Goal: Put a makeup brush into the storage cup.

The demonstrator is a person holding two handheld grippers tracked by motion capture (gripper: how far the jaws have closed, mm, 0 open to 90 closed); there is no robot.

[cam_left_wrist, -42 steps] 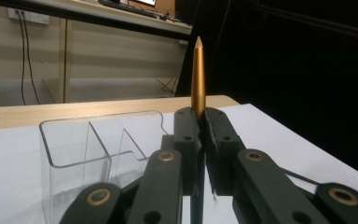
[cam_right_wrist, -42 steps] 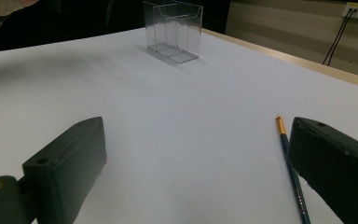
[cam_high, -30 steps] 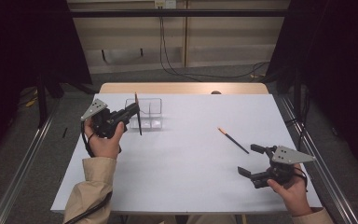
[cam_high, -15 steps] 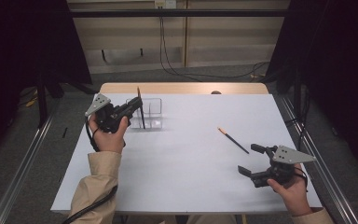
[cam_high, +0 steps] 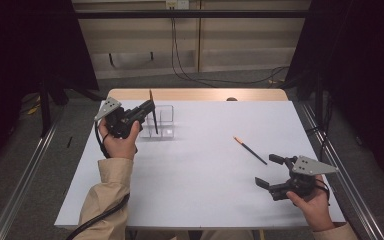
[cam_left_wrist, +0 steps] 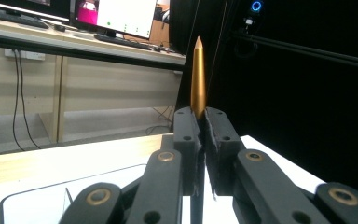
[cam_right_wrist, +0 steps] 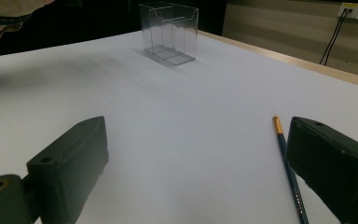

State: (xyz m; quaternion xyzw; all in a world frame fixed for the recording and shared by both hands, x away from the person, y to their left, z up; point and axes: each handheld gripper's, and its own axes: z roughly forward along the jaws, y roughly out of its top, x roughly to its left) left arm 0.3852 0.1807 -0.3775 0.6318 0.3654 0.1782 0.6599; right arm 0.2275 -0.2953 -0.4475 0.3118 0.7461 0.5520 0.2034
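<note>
Surface: white-topped table (cam_high: 200,180) with a pale wooden strip along the far edge, set on a grey floor (cam_high: 55,150) with metal rails on both sides; dark curtains left and right, beige wall panels with trailing cables behind.
Clear holder: small transparent plastic box with compartments (cam_high: 161,121), upright on the far left part of the table; in the right gripper view (cam_right_wrist: 169,31) seen far off.
Left gripper: black two-jaw gripper with grey three-cornered plate (cam_high: 147,107), held up in the person's left hand (cam_high: 120,142), just beside the clear box on its left.
Left jaws: pressed together, pinching a thin dark pencil with a gold-coloured end (cam_high: 153,114); in the left gripper view the gold tapered end (cam_left_wrist: 197,79) sticks up above the closed jaws.
Held pencil: roughly upright, slightly tilted, lower end in front of or inside the clear box; which compartment, cannot tell.
Right gripper: black two-jaw gripper with grey three-cornered plate (cam_high: 270,171), held low over the near right part of the table in the person's right hand (cam_high: 312,207).
Right jaws: spread wide apart, nothing between them.
Second pencil: dark blue-green pencil with a gold band and orange tip (cam_high: 250,150), lying flat on the table just beyond the right gripper; in the right gripper view (cam_right_wrist: 289,163) just beside the right-hand jaw.
Sleeves: beige, on both forearms (cam_high: 107,200).
</note>
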